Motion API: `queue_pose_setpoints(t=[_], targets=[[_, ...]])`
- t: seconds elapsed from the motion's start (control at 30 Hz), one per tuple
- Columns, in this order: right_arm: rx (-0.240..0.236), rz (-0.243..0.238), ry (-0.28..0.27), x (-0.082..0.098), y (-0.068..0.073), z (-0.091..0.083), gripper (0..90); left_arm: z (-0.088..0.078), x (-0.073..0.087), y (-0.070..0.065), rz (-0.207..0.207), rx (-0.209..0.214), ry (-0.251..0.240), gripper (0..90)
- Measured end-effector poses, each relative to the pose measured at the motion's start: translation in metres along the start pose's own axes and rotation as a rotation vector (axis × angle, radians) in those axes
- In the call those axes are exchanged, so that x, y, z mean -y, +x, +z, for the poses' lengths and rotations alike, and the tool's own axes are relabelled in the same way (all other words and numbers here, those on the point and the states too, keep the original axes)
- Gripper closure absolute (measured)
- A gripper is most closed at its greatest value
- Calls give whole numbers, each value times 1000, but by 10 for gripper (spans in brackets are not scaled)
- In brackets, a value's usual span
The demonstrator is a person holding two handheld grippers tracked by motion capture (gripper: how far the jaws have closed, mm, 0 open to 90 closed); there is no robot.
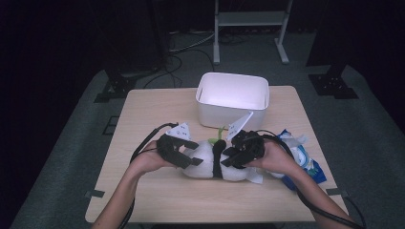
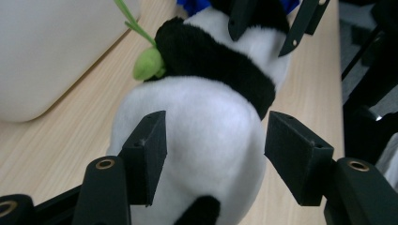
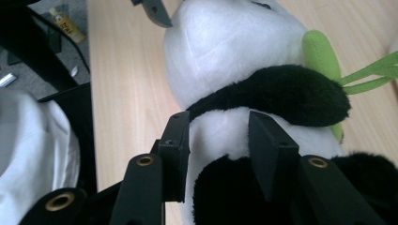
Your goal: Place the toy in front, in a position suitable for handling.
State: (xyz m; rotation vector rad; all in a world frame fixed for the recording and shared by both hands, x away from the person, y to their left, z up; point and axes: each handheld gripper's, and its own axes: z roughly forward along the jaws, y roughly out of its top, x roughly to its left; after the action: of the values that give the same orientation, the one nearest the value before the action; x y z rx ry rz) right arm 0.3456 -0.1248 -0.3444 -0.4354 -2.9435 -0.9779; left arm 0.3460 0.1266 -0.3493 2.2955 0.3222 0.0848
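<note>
In the high view the plush panda (image 1: 210, 160) is half covered — both grippers and hands lie across it, so its face cannot be made out. The blue-and-white bag (image 1: 301, 157) sits partly behind the right hand (image 1: 277, 157) — its print too small to read. The bench (image 1: 157, 109) near edge is cut off.

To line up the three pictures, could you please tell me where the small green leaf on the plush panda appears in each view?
High view: green leaf at centre, between panda and white bin.
Left gripper view: upper left, against the black band.
Right gripper view: upper right.
Shared landmark: the panda's black band.
</note>
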Motion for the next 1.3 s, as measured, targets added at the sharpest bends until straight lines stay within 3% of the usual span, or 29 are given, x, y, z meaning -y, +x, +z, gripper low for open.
queue_pose_setpoints(t=[0.17, 0.33, 0.47, 0.53, 0.6, 0.73, 0.83, 0.9, 1.07, 1.2, 1.3], targets=[[-18, -10, 6, -6, 4, -6, 563, -1, -4, -1, 13, 10, 14, 403], [-2, 0, -23, -10, 0, -12, 583, -1, -4, 0, 2, 22, 18, 414], [2, 12, 4, -9, -4, -8, 607, 5, -1, -1, 10, 48, 67, 424], [-19, 7, 14, -8, -3, -6, 623, 2, -1, -2, 1, 55, 40, 426], [-37, 7, 18, -8, -2, -6, 664, -1, -3, 0, -1, 35, 30, 427], [-62, -21, 49, -6, 0, -3, 697, -2, -7, 3, -3, 10, 49, 434], [-81, -20, 47, -6, 2, -4, 697, 0, -7, 5, -4, 19, 61, 459], [-86, -16, 26, -6, 2, -6, 697, 4, -5, 4, 8, 50, 95, 481], [-41, -5, -4, -10, -1, -15, 701, 10, 0, 1, -3, 96, 107, 496], [-16, 11, -24, -12, -6, -20, 718, 8, 0, -3, 18, 123, 132, 501], [-9, 13, -10, -12, -8, -18, 732, 6, -1, -3, 24, 119, 128, 500]])
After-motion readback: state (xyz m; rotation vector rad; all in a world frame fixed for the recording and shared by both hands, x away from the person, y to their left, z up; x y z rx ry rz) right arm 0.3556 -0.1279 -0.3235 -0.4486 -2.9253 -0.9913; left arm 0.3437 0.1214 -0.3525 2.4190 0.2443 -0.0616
